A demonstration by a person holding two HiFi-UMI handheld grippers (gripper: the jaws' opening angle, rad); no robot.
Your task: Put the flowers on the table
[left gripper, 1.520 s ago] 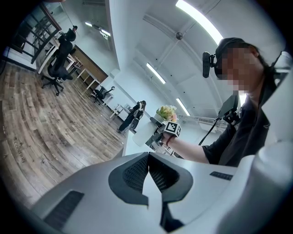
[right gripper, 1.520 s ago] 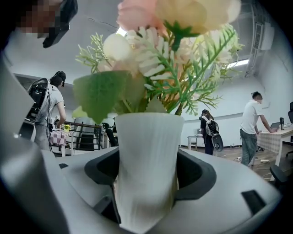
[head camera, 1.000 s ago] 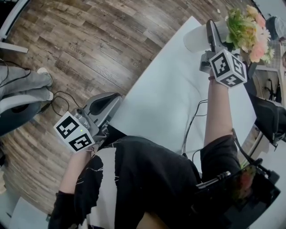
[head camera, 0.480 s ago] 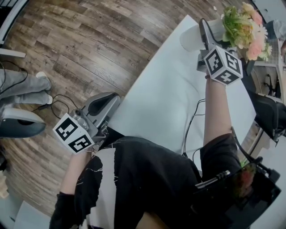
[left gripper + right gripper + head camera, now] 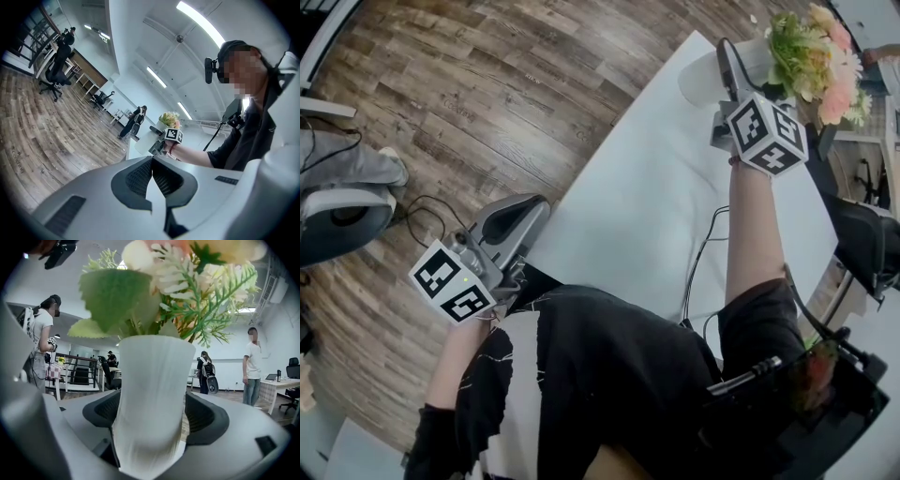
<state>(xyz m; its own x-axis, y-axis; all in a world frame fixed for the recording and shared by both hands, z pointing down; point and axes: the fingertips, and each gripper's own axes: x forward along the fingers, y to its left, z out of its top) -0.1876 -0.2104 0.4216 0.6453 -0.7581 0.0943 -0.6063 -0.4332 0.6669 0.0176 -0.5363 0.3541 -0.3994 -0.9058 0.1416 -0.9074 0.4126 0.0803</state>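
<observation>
A white ribbed vase (image 5: 152, 399) with pink and white flowers (image 5: 187, 282) and green leaves stands upright between the jaws of my right gripper (image 5: 150, 416). Those jaws have just been opening; the right pad (image 5: 206, 416) stands clear of the vase, so the gripper is open around it. In the head view the vase (image 5: 703, 77) and flowers (image 5: 814, 52) are at the far corner of the white table (image 5: 647, 206), with the right gripper (image 5: 741, 70) beside them. My left gripper (image 5: 514, 217) hangs off the table's left edge, shut and empty, its pads meeting (image 5: 151, 161).
A black cable (image 5: 703, 253) trails across the table by my right forearm. Dark equipment (image 5: 862, 244) crowds the table's right side. Wooden floor (image 5: 487, 94) lies to the left, with a person's legs and a chair (image 5: 342, 206). Several people stand behind the vase, one of them (image 5: 253, 366) to its right.
The right gripper and the vase sit slightly further left and up in the head view. The left gripper has kept still. The legs and chair at the left edge have shifted.
</observation>
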